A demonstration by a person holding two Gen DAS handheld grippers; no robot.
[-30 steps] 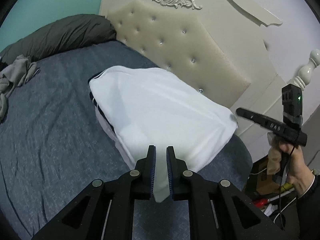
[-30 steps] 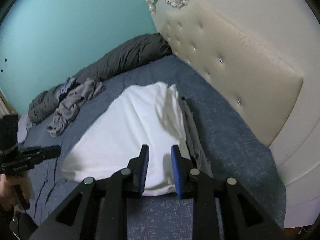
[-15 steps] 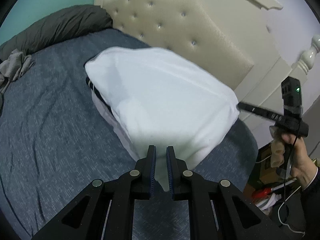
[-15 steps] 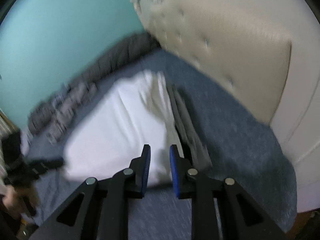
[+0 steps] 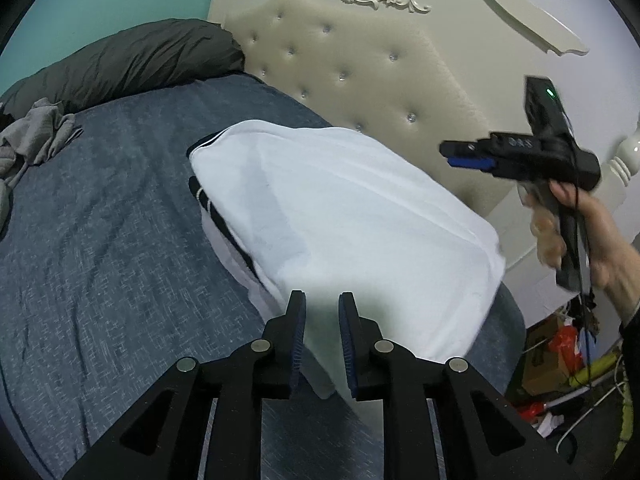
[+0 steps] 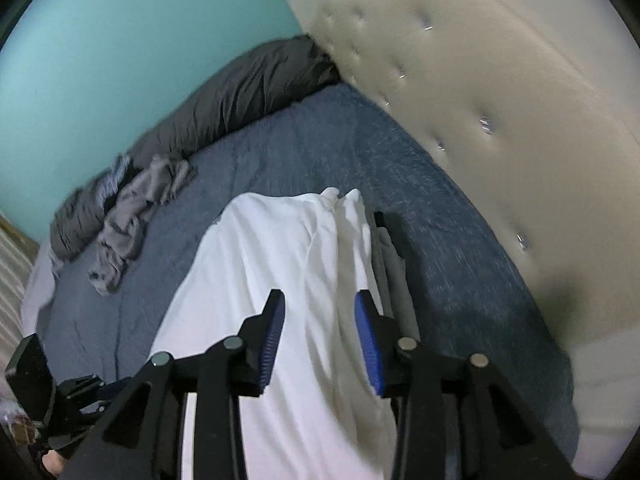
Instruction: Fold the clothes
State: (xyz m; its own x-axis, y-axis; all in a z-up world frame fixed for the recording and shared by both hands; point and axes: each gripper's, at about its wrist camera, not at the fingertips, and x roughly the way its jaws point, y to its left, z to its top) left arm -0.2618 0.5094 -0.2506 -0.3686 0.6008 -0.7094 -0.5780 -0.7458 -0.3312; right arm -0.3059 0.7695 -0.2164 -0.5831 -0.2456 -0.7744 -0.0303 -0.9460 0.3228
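A folded white garment (image 5: 352, 220) lies on top of a small stack of folded clothes, whose dark striped edge (image 5: 224, 216) shows at the left, near the headboard end of the bed. My left gripper (image 5: 322, 312) is open at the garment's near edge, and white cloth shows in the gap between its fingers. In the right wrist view the white garment (image 6: 280, 280) stretches away, with grey folded pieces (image 6: 394, 264) beside it. My right gripper (image 6: 320, 312) hovers wide open above it. A hand holds the right gripper (image 5: 464, 154) over the garment's right end.
The bed has a blue-grey cover (image 5: 100, 260). A crumpled grey garment (image 5: 36, 136) and a dark duvet roll (image 5: 120, 60) lie at the far side. The cream tufted headboard (image 5: 360, 80) stands close behind the stack. Boxes and cables clutter the floor (image 5: 560, 360) at the right.
Both grippers' fingers have spread wider. The right gripper has come in over the white garment's right end. The garment lies a little flatter on the stack.
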